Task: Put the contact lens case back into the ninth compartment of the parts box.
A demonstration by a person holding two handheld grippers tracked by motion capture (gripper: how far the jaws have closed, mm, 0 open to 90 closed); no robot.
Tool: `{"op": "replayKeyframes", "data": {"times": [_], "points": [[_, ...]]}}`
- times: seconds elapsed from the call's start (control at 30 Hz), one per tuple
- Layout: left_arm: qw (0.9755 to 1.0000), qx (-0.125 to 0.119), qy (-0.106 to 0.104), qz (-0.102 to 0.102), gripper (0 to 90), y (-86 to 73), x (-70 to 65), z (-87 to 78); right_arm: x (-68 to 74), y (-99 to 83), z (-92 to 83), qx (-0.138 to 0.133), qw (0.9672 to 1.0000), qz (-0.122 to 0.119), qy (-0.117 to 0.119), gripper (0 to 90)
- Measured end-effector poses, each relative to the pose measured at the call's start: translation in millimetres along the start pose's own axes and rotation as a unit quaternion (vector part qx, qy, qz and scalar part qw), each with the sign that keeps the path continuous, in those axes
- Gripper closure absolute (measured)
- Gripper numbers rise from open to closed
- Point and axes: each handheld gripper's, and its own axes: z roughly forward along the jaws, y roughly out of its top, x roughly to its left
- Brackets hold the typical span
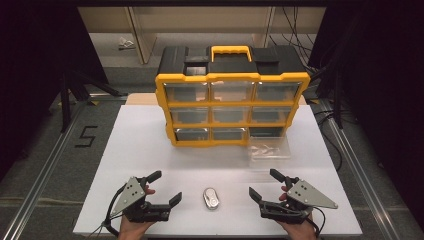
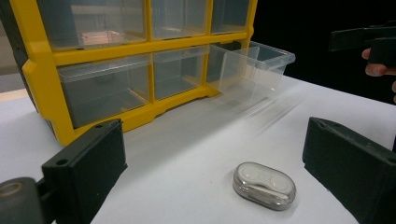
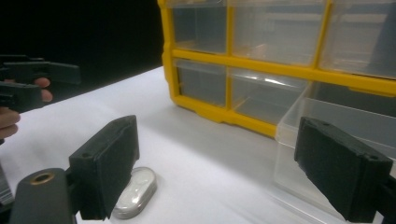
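Overhead, I read a taped "5" (image 1: 86, 136) left of the organizer (image 1: 231, 97); my left gripper (image 1: 163, 189) and right gripper (image 1: 261, 183) gape, empty, flanking the case (image 1: 211, 198). Left gripper view: case (image 2: 264, 185) glossy, silvery, oval, before the organizer (image 2: 135, 60). Right gripper view: case (image 3: 135, 191) partly behind one jaw.

Case (image 1: 212, 198) lies on the surface (image 1: 140, 150) near edge; organiser (image 1: 231, 95) stands far; pulled-out drawer (image 1: 270, 147) rests before its right side.

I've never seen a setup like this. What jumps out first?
The yellow-and-black drawer cabinet stands at the back of the white table, with its bottom right clear drawer pulled out. Near the front edge a small shiny case lies between the left gripper and the right gripper, both open.
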Motion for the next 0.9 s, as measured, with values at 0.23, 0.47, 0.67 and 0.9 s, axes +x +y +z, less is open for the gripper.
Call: {"op": "replayKeyframes", "data": {"times": [0.23, 0.47, 0.67, 0.9], "points": [[1.0000, 0.000, 0.000, 0.000, 5.6, -0.1, 0.0, 0.1, 3.9, 2.4, 4.5, 0.016, 0.9997, -0.005, 0.019, 14.7], [1.0000, 0.000, 0.001, 0.000, 5.6, -0.2, 0.0, 0.1, 8.0, 5.0, 9.3, 0.036, 0.9987, -0.014, 0.034, 14.7], [1.0000, 0.000, 0.001, 0.001, 5.6, -0.3, -0.1, 0.3, 9.7, 5.5, 15.2, 0.067, 0.9970, -0.017, 0.034, 14.8], [1.0000, 0.001, 0.002, 0.001, 5.6, -0.5, -0.2, 0.4, 14.0, 7.7, 21.4, 0.094, 0.9945, -0.019, 0.043, 14.8]]}}
